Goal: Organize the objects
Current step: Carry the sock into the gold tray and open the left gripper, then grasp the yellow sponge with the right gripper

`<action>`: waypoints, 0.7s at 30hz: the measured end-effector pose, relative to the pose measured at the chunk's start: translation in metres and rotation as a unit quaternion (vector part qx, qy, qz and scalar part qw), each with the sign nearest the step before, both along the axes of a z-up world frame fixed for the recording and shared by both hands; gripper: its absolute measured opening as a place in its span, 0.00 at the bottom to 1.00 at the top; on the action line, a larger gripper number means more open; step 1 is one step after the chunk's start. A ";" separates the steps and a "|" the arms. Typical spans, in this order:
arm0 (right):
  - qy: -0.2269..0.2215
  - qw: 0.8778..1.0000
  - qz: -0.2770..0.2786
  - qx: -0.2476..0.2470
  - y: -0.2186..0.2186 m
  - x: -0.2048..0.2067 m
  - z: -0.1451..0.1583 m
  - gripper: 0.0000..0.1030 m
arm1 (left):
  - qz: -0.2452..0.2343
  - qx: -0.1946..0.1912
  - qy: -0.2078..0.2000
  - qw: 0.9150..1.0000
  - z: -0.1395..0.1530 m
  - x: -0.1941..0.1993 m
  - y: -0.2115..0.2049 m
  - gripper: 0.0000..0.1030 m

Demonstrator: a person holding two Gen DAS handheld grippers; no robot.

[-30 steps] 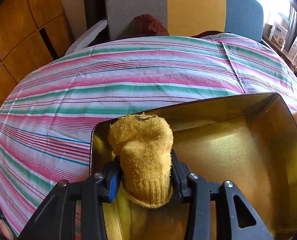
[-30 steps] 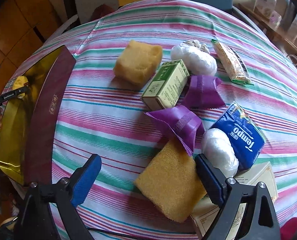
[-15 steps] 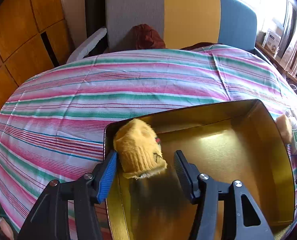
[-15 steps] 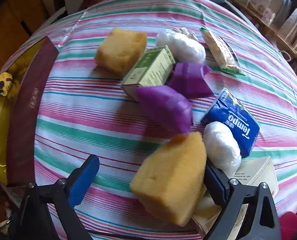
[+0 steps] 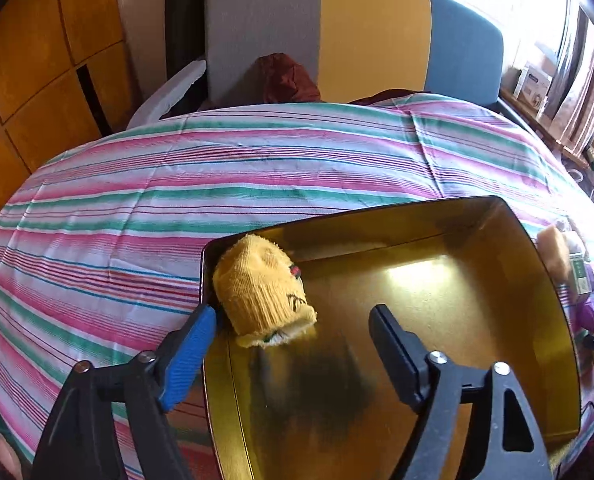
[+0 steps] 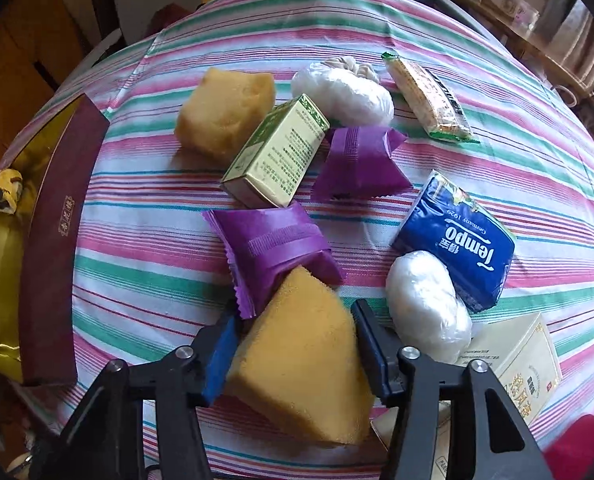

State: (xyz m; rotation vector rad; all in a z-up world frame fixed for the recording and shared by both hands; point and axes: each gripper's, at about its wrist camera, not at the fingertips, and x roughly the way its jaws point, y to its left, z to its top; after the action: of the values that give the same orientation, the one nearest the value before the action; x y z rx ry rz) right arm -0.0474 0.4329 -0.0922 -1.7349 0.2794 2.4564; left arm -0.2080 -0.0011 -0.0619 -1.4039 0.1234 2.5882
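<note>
A yellow rolled sock (image 5: 263,290) lies in the near left corner of the gold-lined box (image 5: 553,320). My left gripper (image 5: 293,332) is open just behind the sock, apart from it. In the right wrist view my right gripper (image 6: 295,332) is shut on a yellow sponge (image 6: 303,364), tilted up off the cloth. Ahead lie two purple packets (image 6: 273,248), a green carton (image 6: 277,152), a second yellow sponge (image 6: 225,110), two white bundles (image 6: 343,92), a blue Tempo tissue pack (image 6: 455,240) and a snack bar (image 6: 427,98).
The box, maroon outside (image 6: 53,248), stands at the table's left edge. A cream carton (image 6: 517,364) lies at the near right. Striped cloth (image 5: 217,184) covers the round table. Chairs (image 5: 317,32) stand behind it, and a shelf (image 5: 557,112) at right.
My left gripper let go of the sock in the box and opened wide, drawing back. My right gripper closed on the near yellow sponge and tipped it up.
</note>
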 end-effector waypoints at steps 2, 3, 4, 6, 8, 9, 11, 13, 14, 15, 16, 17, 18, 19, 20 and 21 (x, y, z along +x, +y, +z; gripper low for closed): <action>0.010 1.000 -0.010 -0.018 0.008 0.003 0.002 0.71 | -0.002 0.002 -0.004 1.000 -0.001 0.001 -0.002 0.81; 0.013 1.000 -0.011 -0.026 0.009 0.005 0.003 0.81 | -0.002 -0.001 -0.005 1.000 -0.001 0.001 -0.003 0.81; 0.012 0.999 -0.008 -0.029 0.006 0.008 0.005 0.85 | -0.001 -0.003 -0.005 1.000 -0.001 0.002 -0.005 0.81; 0.003 1.000 0.002 -0.019 0.002 0.007 0.003 0.88 | 0.001 -0.002 0.000 1.000 0.003 0.008 -0.009 0.81; -0.003 1.000 0.007 -0.007 -0.001 0.008 0.001 0.88 | 0.000 -0.002 0.008 1.000 0.009 0.016 -0.014 0.81; -0.005 1.000 0.005 -0.005 0.000 0.008 0.001 0.88 | 0.000 -0.003 0.011 1.000 0.011 0.020 -0.018 0.81; -0.010 1.000 -0.005 -0.002 0.004 0.009 0.000 0.87 | 0.002 -0.007 0.013 1.000 0.013 0.030 -0.022 0.81; -0.011 1.000 -0.009 0.001 0.005 0.008 -0.001 0.87 | 0.005 -0.004 0.012 1.000 0.014 0.039 -0.027 0.81; -0.011 1.000 -0.008 0.001 0.005 0.009 0.000 0.85 | 0.006 -0.001 0.011 1.000 0.014 0.044 -0.029 0.81; -0.011 1.000 -0.005 0.002 0.003 0.008 0.000 0.82 | 0.009 0.004 0.011 1.000 0.015 0.051 -0.031 0.81; -0.010 1.000 -0.001 0.002 0.002 0.008 0.000 0.80 | 0.010 0.008 0.011 1.000 0.015 0.059 -0.032 0.81; -0.009 1.000 0.003 0.002 0.000 0.008 0.000 0.77 | 0.011 0.013 0.011 1.000 0.016 0.067 -0.032 0.81; -0.008 1.000 0.009 0.003 -0.003 0.007 0.000 0.69 | 0.009 0.019 0.010 1.000 0.017 0.077 -0.031 0.81; -0.004 1.000 0.018 0.005 -0.007 0.006 0.002 0.62 | 0.005 0.024 0.009 1.000 0.018 0.084 -0.029 0.81; 0.001 1.000 0.025 0.007 -0.009 0.008 0.004 0.53 | -0.002 0.031 0.009 0.999 0.020 0.095 -0.027 0.81; 0.003 1.000 0.030 0.010 -0.011 0.009 0.006 0.51 | -0.006 0.035 0.010 0.999 0.020 0.102 -0.025 0.81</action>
State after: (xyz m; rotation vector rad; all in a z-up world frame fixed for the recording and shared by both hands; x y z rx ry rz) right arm -0.0383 0.4215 -0.0862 -1.7517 0.2064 2.4975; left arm -0.1060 -0.0265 -0.0417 -1.3504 0.0427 2.5708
